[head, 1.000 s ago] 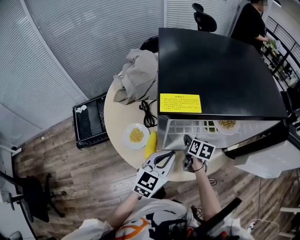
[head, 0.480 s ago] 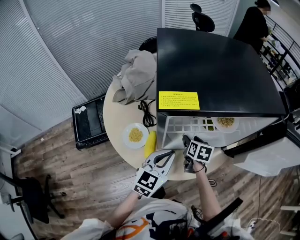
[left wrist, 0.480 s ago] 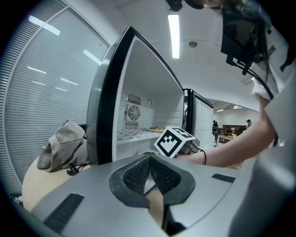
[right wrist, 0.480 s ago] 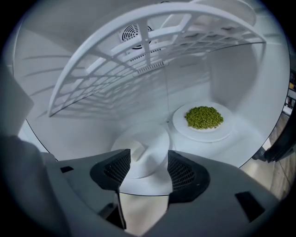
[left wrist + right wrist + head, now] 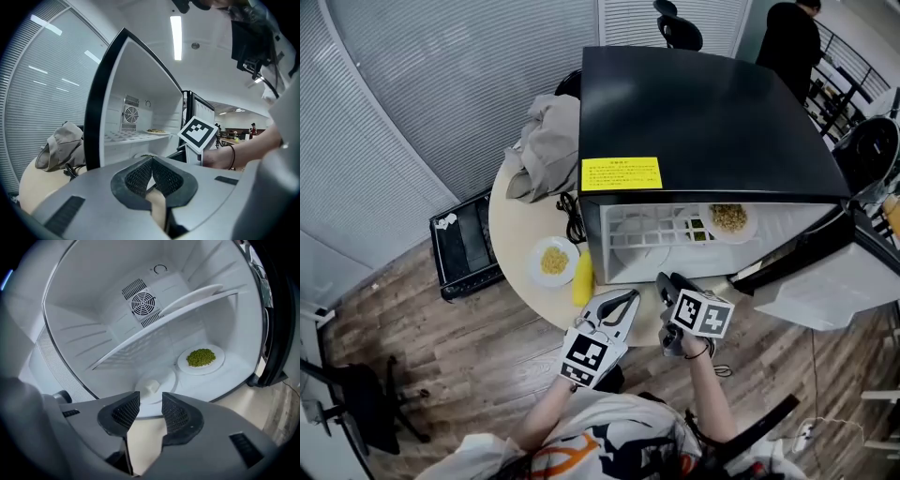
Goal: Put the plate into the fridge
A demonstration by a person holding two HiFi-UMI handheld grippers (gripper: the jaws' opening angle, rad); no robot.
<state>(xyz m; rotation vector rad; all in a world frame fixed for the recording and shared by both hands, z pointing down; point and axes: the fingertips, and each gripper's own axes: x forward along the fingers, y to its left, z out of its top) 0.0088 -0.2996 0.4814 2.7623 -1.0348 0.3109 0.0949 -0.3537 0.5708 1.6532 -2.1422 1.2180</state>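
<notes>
**Plate lies in the fridge; right tongs back out empty.**

The fridge [image 5: 703, 112] stands open on the bench [image 5: 511, 234], and a plate of green food [image 5: 201, 359] rests on its floor. The right tongs [image 5: 150, 411] reached into the opening a second ago. Now they sit just outside it, well clear of the plate, jaws closing on nothing, so that plate looks delivered. A plate of yellow food [image 5: 553, 261] waits on the bench. The left tongs [image 5: 151, 176] are clenched and empty.
</notes>
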